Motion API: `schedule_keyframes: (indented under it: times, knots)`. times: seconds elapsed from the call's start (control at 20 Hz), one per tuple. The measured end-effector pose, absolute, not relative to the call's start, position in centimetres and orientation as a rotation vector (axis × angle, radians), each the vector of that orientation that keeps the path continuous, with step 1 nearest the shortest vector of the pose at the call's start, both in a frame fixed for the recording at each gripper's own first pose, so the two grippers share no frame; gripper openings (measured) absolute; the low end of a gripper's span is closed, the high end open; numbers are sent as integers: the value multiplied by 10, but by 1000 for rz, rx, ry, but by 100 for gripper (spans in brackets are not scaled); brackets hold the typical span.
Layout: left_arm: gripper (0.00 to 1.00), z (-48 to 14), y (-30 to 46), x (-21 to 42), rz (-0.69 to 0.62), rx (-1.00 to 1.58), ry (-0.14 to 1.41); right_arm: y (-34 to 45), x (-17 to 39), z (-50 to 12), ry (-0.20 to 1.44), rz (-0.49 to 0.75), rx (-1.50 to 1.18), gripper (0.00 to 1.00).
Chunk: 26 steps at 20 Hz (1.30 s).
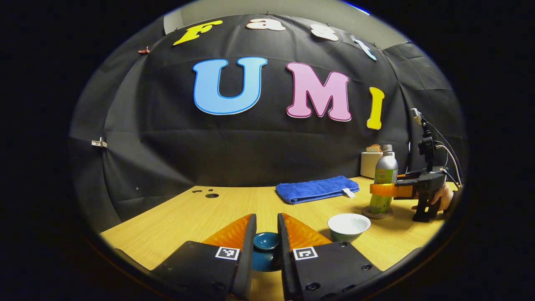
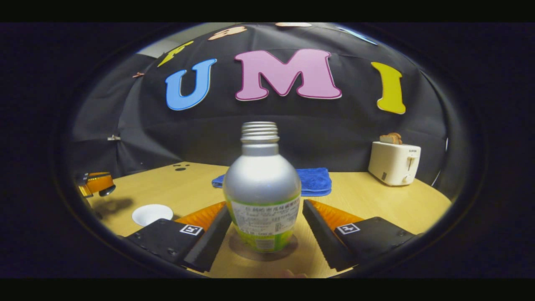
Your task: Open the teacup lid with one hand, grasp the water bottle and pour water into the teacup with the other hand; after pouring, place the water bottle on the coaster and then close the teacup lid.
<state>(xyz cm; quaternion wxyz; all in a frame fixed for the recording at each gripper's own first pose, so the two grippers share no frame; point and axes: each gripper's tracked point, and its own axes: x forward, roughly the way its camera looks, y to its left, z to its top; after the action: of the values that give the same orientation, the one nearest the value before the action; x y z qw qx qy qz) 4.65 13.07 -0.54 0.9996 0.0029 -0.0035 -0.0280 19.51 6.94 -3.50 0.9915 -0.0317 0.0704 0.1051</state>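
teacup lid (image 1: 266,241) sits between the fingers of the left gripper (image 1: 266,246), low over the wooden table (image 1: 188,213), left of and just in front of the teacup (image 1: 348,226); the fingers stand close on either side of the lid's knob, and it looks clenched on the lid, though i cannot tell whether the lid is lifted or resting on the wood. the teacup stands open, white inside, and i cannot tell whether any water is in it. just right of the teacup and a little behind it, the water bottle (image 2: 262,196) stands upright on the round coaster (image 2: 244,251), cap off, threaded neck bare. the right gripper (image 2: 265,228) flanks it, a finger on each side with a gap showing between finger and bottle wall, so it reads as released, with a hand (image 1: 443,196) behind it in the left gripper view. behind the teacup lies a folded blue towel (image 1: 315,189), and far right of the teacup a toaster (image 2: 395,162) stands by the wall. judging from this, the bottle either awaits its grasp or has just been set down. risks: with no cap, a tilted or bumped bottle would spill; a finger dragging the bottle wall could tip it off the coaster; and the lid, pinched by a small knob, could slip or chip the rim if lowered off centre.
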Motion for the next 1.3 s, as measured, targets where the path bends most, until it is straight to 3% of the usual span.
schedule_keyframes:
  times: [0.3, 0.65, 0.8, 1.05, 1.3]
  knots:
    - [32, -6, 131, 47, -56, 5, -7, 57, 158, -27, 113, 187, -62, 98]
    - [32, -6, 127, 44, -62, 4, -6, 29, 92, 19, -27, 158, -39, 97]
    - [35, -5, 120, 40, -57, 3, -4, 13, 72, 9, 3, 138, -1, 98]
    - [32, -4, 88, 36, -106, 5, -8, 2, 69, -13, 71, 154, 109, 98]
    - [33, 12, 43, 52, -178, 19, -22, -15, 73, -9, 5, 102, 12, 99]
